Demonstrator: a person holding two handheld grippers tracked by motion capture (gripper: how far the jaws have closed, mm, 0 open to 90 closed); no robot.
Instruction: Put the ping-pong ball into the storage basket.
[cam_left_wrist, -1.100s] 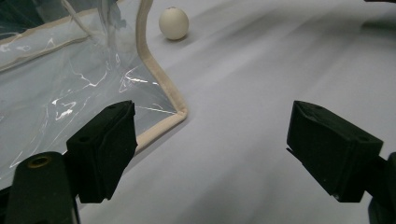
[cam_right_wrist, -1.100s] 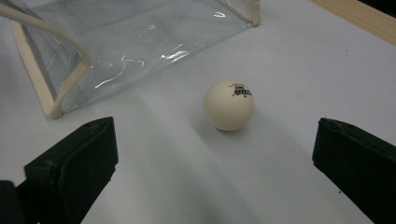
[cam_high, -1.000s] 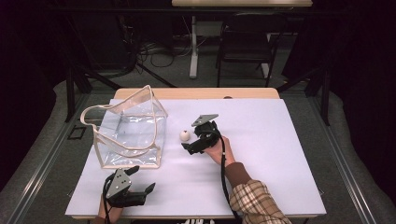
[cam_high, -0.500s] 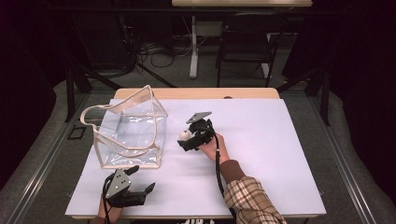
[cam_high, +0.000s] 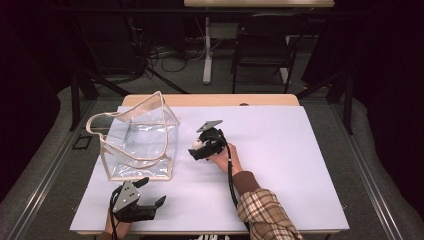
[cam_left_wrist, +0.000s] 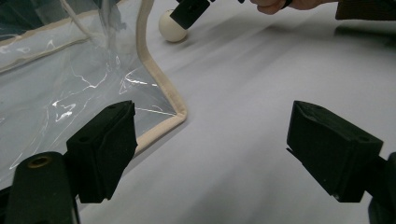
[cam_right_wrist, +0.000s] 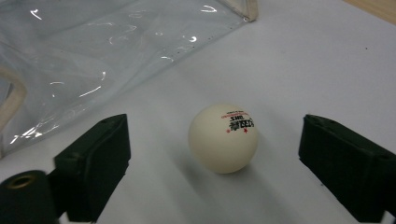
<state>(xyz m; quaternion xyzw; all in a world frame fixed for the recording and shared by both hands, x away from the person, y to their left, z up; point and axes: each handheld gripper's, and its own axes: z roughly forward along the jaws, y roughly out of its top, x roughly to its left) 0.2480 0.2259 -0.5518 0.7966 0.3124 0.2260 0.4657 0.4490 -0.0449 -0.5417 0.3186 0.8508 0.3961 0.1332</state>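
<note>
A white ping-pong ball (cam_high: 197, 143) with red and black print (cam_right_wrist: 223, 138) rests on the white table just right of a clear plastic bag (cam_high: 140, 140) with beige trim. My right gripper (cam_high: 196, 150) reaches around the ball, one jaw on each side. Its jaws have just been closing, but in the right gripper view (cam_right_wrist: 215, 140) gaps remain between both pads and the ball, so it is open. My left gripper (cam_high: 151, 192) rests open near the front edge, in front of the bag. From the left gripper view (cam_left_wrist: 210, 135) the bag's corner (cam_left_wrist: 159, 93) and the ball (cam_left_wrist: 172, 27) lie ahead.
The white sheet (cam_high: 290, 150) covers the tabletop, with open room to the right of the right hand. A plaid sleeve (cam_high: 265, 215) comes in from the bottom edge. A chair (cam_high: 260, 45) and a table leg (cam_high: 207, 50) stand beyond the far edge.
The right gripper has moved left toward the bag and brought its jaws around the ball. The left gripper has stayed where it was.
</note>
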